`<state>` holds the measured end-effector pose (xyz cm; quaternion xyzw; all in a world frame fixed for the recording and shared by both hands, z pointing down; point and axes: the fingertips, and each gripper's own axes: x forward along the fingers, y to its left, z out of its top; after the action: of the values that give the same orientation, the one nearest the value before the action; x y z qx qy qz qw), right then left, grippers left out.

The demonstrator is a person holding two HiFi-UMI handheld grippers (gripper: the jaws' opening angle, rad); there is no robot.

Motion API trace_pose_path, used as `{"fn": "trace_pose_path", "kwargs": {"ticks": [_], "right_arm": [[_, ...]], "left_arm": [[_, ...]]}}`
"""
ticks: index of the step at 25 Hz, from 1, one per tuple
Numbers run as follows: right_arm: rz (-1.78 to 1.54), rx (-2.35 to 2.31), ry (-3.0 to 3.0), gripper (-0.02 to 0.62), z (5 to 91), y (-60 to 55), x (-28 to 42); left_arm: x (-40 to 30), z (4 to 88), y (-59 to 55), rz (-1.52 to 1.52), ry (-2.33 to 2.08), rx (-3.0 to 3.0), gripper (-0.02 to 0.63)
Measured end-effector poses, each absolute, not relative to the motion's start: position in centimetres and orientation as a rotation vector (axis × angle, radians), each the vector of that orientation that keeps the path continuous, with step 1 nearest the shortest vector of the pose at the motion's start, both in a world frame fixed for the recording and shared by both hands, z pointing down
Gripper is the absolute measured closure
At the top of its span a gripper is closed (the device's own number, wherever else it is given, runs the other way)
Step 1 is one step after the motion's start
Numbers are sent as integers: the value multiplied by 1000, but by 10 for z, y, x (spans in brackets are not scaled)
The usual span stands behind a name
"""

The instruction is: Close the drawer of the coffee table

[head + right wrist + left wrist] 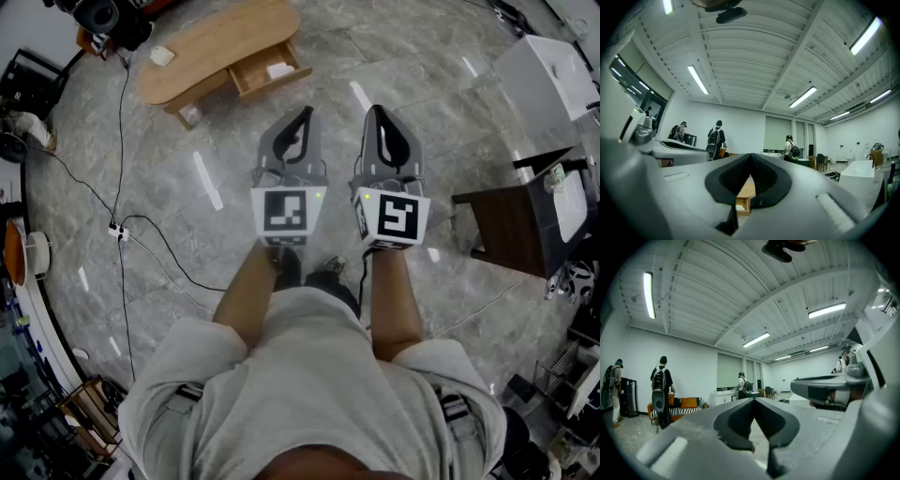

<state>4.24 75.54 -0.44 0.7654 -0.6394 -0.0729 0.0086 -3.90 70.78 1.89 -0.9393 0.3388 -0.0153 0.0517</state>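
Observation:
A light wooden coffee table stands on the grey marble floor at the far left, well ahead of me. Its drawer is pulled out, with a white item lying inside. My left gripper and right gripper are held side by side at waist height, pointing level toward the room, far short of the table. Both are shut with nothing between the jaws. In the left gripper view the left gripper has its tips together. The right gripper view shows the right gripper closed, the coffee table glimpsed below its tips.
A black cable and power strip lie on the floor at left. At right stand a dark side table and a white cabinet. Several people with backpacks stand far off near an orange sofa.

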Motion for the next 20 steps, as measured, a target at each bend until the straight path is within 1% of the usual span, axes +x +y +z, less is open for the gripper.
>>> {"fn": "trace_pose_path", "kwargs": {"ticks": [5,9,16,20], "right_arm": [[-209,2365,-2024,589,1,727,21],[-196,2328,-2079,589,5,687,-9],[-221,2230,-2217,589,1,602,-95],[-254,2212,-2215,589,-8,560,-125]], "left_arm": [[-60,16,681,-9,1095,-2850,586],[-92,29,647,-77,1133,-2832,586],[-187,20,565,-46,1316,-2744,586],[-236,17,522,-36,1378,-2706,586]]}}
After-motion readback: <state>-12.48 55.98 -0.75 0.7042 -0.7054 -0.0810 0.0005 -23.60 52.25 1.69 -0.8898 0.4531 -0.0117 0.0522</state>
